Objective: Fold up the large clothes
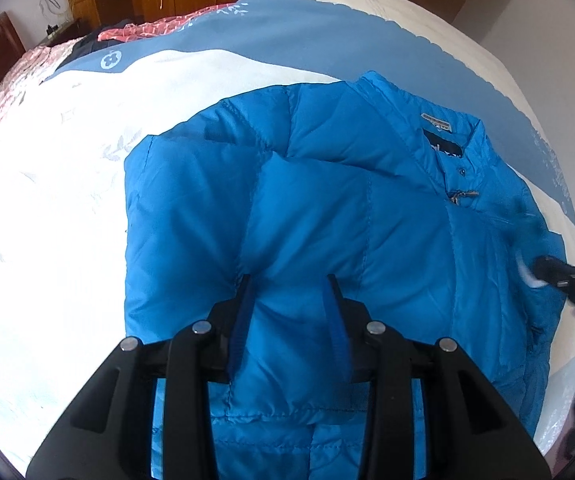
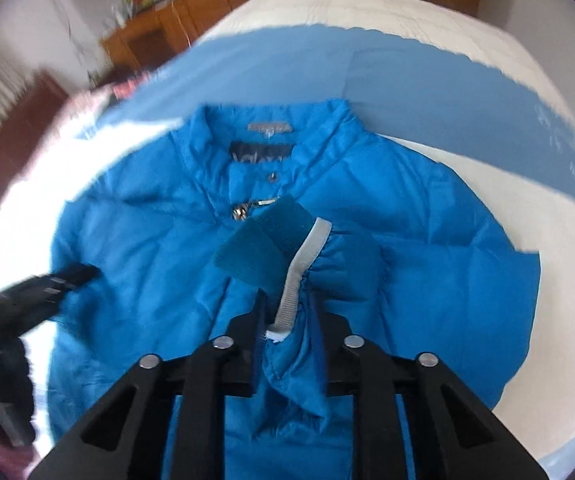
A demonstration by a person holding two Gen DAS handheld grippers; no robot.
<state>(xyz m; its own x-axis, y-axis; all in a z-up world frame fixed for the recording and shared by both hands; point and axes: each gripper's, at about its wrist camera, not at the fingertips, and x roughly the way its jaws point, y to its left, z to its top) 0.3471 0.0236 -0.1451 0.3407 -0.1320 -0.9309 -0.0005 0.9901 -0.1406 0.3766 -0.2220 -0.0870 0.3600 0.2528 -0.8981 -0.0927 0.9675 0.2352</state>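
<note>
The blue puffer jacket [image 2: 159, 232] lies front-up on the bed [image 1: 47, 280], collar [image 2: 271, 128] away from you. Your right gripper [image 2: 287, 312] has its fingers clamped on a sleeve near the grey-edged cuff [image 2: 263, 240], which lies over the chest by the zipper pull [image 2: 243, 210]. Your left gripper [image 1: 289, 284] holds its fingers apart over the jacket's quilted fabric.

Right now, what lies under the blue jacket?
The blue jacket lies on a bedspread, white with blue bands, visible around it. The part directly beneath is covered, so anything else there cannot be seen.
</note>
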